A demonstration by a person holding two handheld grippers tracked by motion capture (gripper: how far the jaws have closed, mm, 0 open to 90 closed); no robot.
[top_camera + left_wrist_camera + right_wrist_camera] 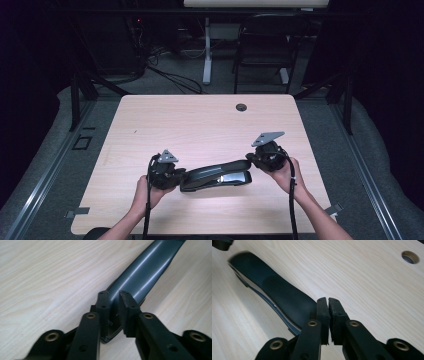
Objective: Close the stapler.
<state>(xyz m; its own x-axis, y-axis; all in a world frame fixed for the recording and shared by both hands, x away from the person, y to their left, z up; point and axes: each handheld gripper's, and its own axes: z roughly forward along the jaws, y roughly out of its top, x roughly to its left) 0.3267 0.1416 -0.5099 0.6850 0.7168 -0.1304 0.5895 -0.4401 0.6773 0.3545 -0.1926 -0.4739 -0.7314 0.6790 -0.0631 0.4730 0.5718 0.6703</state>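
High view: the long dark grey stapler [216,176] lies on the pale wooden counter [200,120], between both hands. Left gripper view: left hand-held gripper [113,306] clamps its rear end. Right gripper view: right hand-held gripper [328,312] pinched closed at the lever's tip; lift gently, steadying the base.
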